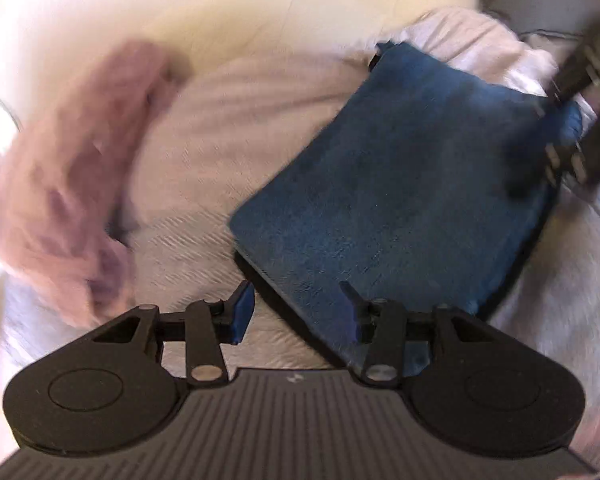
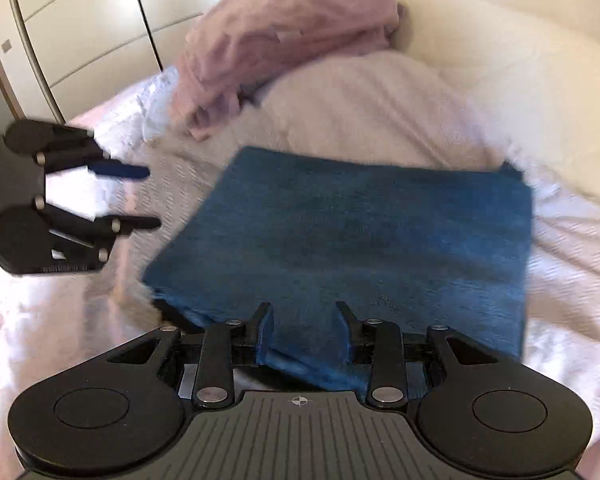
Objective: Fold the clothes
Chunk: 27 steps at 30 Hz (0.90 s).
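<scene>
Folded blue towel [image 2: 352, 236] lies flat on the bed's white bedspread [image 2: 380, 104], pink cloth [image 2: 276, 44] heaped beyond it. Left claw [image 2: 154, 198] released, clear of the towel. Right claw [image 2: 305, 320] released over the towel's near edge, gripping nothing.

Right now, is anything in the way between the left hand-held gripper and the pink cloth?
Nothing visible. The left hand-held gripper hangs open beside the blue towel, and only bare bedspread lies between it and the crumpled pink cloth further back.
</scene>
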{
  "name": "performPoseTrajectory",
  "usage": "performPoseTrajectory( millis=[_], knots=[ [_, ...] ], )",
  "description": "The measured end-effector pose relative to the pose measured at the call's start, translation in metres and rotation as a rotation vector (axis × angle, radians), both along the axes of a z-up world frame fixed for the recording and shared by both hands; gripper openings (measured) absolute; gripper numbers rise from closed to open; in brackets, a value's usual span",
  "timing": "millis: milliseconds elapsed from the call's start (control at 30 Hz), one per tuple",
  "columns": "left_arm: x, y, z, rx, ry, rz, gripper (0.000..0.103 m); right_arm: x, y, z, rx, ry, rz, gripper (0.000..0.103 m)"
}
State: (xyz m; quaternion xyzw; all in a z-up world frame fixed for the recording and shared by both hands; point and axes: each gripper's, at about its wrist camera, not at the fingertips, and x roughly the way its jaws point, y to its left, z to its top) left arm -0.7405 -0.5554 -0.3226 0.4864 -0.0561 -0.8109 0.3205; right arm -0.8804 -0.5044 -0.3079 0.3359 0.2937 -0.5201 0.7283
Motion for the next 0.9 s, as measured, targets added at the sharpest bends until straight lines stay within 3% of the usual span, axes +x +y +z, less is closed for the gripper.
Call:
performPoseTrajectory(
  millis=[100, 267, 400, 500, 600, 733, 800, 900],
  knots=[
    [-0.014, -0.019, -0.011, 0.057, -0.010, 0.028, 0.041, -0.003, 0.000, -0.028, 0.053, 0.025, 0.068, 0.036],
    [-0.022, -0.050, -0.007, 0.133, 0.052, 0.098, 0.039, -0.014, -0.012, -0.015, 0.111, -0.006, 0.153, 0.036],
    [-0.023, -0.078, -0.009, 0.208, 0.102, 0.164, 0.034, -0.048, -0.042, 0.006, 0.052, -0.023, 0.051, 0.036],
    [-0.025, -0.093, -0.018, 0.247, 0.108, 0.195, 0.034, -0.080, -0.076, 0.003, 0.033, -0.017, -0.054, 0.036],
    [-0.028, -0.102, -0.031, 0.271, 0.106, 0.220, 0.037, -0.106, -0.115, -0.010, 0.007, -0.003, -0.126, 0.036],
    [-0.026, -0.110, -0.038, 0.285, 0.133, 0.255, 0.038, -0.133, -0.163, -0.053, 0.107, -0.070, -0.174, 0.035],
    [-0.024, -0.110, -0.034, 0.290, 0.132, 0.260, 0.038, -0.139, -0.167, -0.060, 0.122, -0.104, -0.194, 0.035],
    [-0.016, -0.100, -0.018, 0.285, 0.130, 0.256, 0.033, -0.133, -0.152, -0.042, 0.101, -0.082, -0.203, 0.036]
  ],
)
